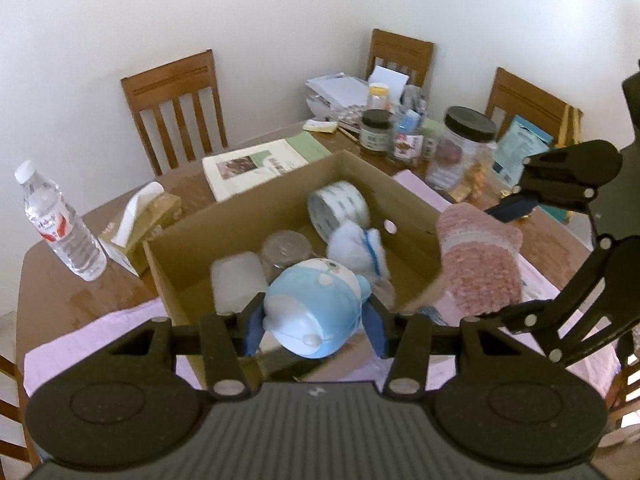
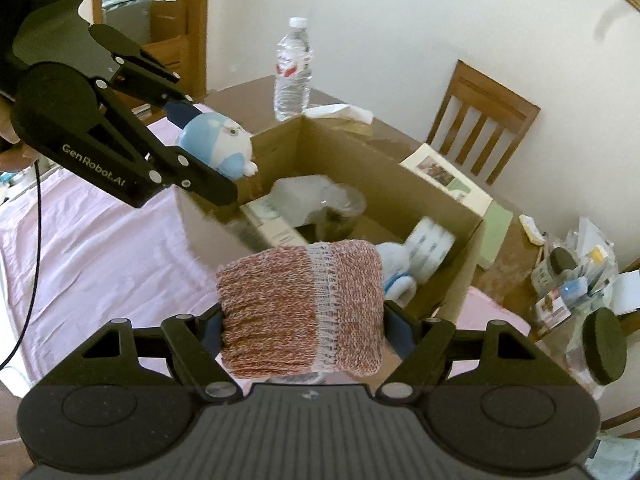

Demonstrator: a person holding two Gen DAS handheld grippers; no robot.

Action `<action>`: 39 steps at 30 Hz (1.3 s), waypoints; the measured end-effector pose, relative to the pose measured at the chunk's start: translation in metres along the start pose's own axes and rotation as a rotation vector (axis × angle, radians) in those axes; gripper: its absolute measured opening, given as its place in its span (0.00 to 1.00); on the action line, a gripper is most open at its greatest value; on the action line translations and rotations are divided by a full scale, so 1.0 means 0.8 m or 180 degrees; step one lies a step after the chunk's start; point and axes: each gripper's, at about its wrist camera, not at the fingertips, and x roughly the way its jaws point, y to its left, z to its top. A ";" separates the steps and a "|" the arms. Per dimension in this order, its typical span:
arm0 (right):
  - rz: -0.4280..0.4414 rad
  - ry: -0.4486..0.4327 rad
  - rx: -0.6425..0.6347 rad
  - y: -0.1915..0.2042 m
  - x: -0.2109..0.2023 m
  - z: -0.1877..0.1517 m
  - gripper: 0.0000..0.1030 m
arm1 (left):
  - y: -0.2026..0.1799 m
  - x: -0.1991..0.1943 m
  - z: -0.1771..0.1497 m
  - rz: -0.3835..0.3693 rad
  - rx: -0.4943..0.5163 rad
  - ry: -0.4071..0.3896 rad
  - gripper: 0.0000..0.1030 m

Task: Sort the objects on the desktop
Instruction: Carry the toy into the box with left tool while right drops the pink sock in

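A: What do the fingers have hold of?

B: The left gripper [image 1: 314, 322] is clamped tight on a round blue-and-white plastic toy figure [image 1: 310, 310], held above the near edge of the open brown cardboard box [image 1: 280, 196]. The right gripper [image 2: 304, 334] is closed part-way around a pink-and-white knitted cloth roll [image 2: 300, 308], lifted over the box's near right corner.

A: And inside the box?

B: A roll of white tape [image 1: 338, 206], a white-and-blue plush toy [image 1: 358, 246], a clear lidded jar [image 1: 286, 250] and a frosted plastic container [image 1: 238, 280].

A: The surface and room?

B: A brown wooden table [image 1: 60, 292] with a pale pink cloth [image 2: 100, 248] on its near side, a clear water bottle [image 1: 60, 224] and tissue box [image 1: 140, 224] left, jars and papers at the far right. Wooden slat-back chairs [image 1: 176, 108] stand against a plain white wall [image 1: 280, 8].
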 end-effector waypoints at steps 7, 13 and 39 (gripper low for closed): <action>-0.0117 0.0039 0.0034 -0.028 0.020 0.015 0.79 | 0.020 0.025 0.010 0.0091 -0.0002 0.0068 0.50; -0.0233 0.0068 0.0114 -0.052 0.041 0.023 0.82 | 0.034 0.045 0.006 0.0177 -0.0047 0.0211 0.73; -0.0377 0.0108 0.0305 -0.012 0.026 -0.034 1.00 | 0.002 0.014 -0.028 0.0187 -0.0194 0.0274 0.90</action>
